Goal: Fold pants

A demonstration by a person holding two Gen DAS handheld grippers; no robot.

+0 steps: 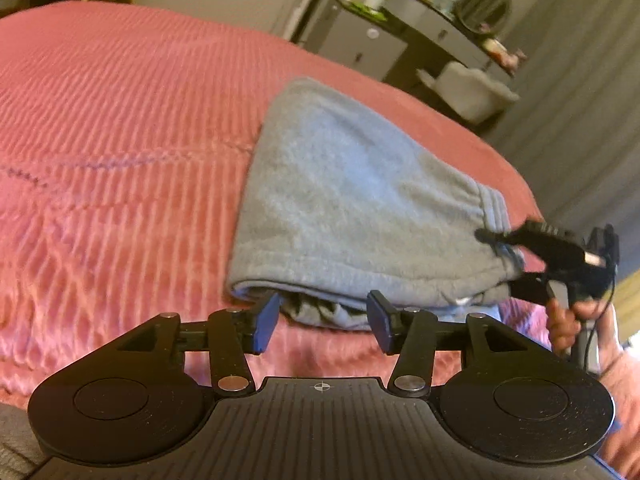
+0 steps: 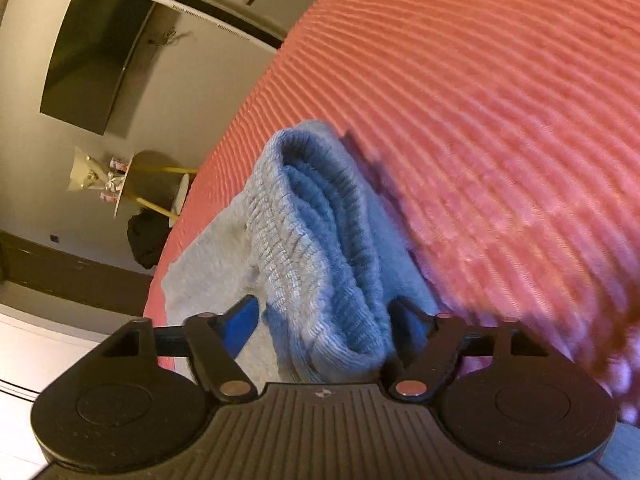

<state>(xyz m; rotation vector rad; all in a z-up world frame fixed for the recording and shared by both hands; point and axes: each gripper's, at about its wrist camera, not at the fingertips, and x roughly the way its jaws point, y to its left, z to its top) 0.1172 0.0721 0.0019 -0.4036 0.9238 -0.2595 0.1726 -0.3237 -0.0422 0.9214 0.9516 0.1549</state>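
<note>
pants folded on bedspread | left gripper jaws spread at near edge | right gripper jaws spread around waistband

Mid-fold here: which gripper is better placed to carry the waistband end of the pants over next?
Right, probably. The right gripper already has the ribbed waistband of the grey pants bunched between its fingers. The left gripper is open at the folded edge on the pink bedspread, gripping nothing.
</note>
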